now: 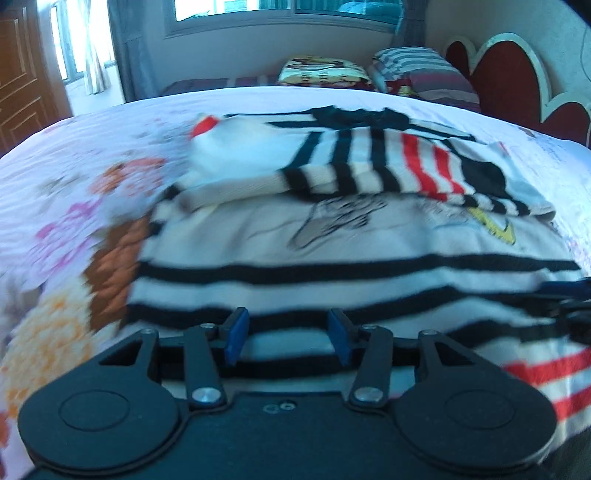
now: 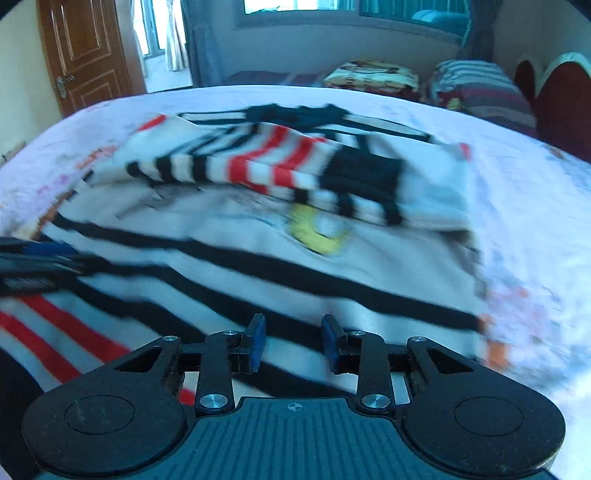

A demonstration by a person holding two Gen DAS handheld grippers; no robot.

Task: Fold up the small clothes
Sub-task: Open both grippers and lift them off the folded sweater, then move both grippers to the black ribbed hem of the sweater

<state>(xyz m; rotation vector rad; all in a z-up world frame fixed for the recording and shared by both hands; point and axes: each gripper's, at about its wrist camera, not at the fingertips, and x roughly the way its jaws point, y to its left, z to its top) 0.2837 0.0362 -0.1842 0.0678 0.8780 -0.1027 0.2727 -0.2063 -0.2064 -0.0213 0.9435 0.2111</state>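
Note:
A small white sweater [image 1: 332, 236] with black and red stripes lies on the bed, with a striped sleeve [image 1: 369, 166] folded across its chest. It also shows in the right wrist view [image 2: 258, 258], sleeve [image 2: 258, 162] across the top. My left gripper [image 1: 288, 334] is open and empty, low over the sweater's bottom hem. My right gripper [image 2: 293, 339] is open and empty, over the hem further right. Each gripper shows at the edge of the other's view: the right one [image 1: 569, 299] and the left one [image 2: 33, 262]. Both views are blurred.
The bed has a white floral cover [image 1: 74, 192]. Pillows [image 1: 417, 74] and a red headboard [image 1: 517, 74] are at the far right. A wooden door [image 2: 85, 48] and a window [image 2: 303, 7] stand beyond the bed.

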